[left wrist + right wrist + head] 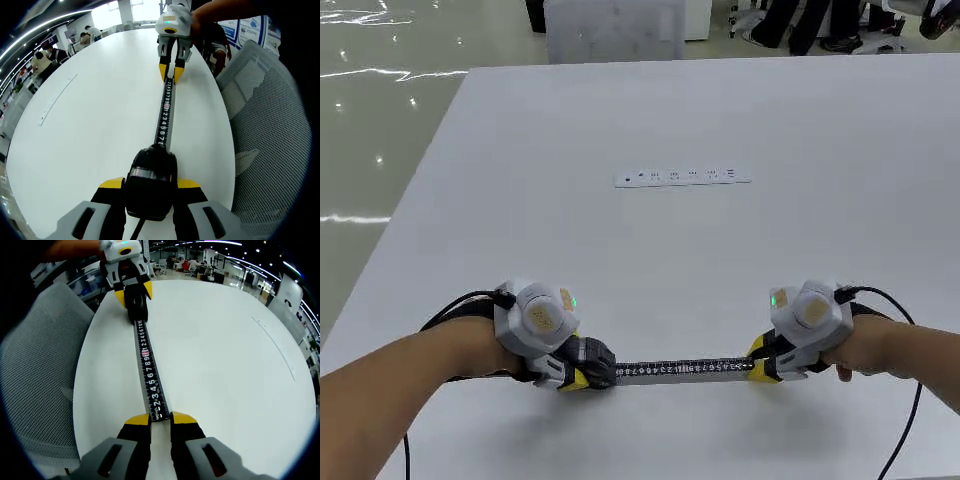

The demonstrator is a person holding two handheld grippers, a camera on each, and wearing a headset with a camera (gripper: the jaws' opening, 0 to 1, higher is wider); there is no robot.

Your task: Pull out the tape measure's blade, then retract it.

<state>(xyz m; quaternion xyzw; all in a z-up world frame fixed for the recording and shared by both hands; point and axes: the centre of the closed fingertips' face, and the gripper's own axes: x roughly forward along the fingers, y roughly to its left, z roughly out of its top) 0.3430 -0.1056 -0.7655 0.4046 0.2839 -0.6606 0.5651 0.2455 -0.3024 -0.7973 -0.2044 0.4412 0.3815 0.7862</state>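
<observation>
Holding the case: the left gripper (pixel 150 186) has its yellow-tipped jaws clamped against both sides of the black tape measure (pixel 151 167), whose mouth faces away along the jaws.
Tape measure, place: on the white table (pixel 720 110), well apart from the white strip (pixel 682 178), on the person's side of it and close to the near table edge; in the head view the tape measure (pixel 592 362) sits left of the strip's left end.
Blade: pulled partway out, the blade (pixel 685 369) runs flat and straight along the table top, roughly parallel to the strip, with its printed numbers facing up (pixel 148 370).
Blade end: caught between the yellow tips of the right gripper (pixel 160 418), jaws set narrow, about the blade's width apart, pinching the tip.
Right gripper, place: nearer the person than the strip's right end and a little right of it (pixel 762 362); from the left gripper view it sits at the far end of the blade (pixel 171 72).
Left gripper from the other side: seen at the far end of the blade (pixel 133 294), the case between its jaws.
Hands: one hand on each gripper, forearms entering from the bottom corners in the head view.
Cables: a dark cable (pixel 910 400) trails from each gripper toward the person.
Chair: a grey mesh chair (pixel 265 150) stands beside the near table edge, on the far side of the tape from the strip.
Background: people (pixel 42 57) sit at desks beyond the table.
</observation>
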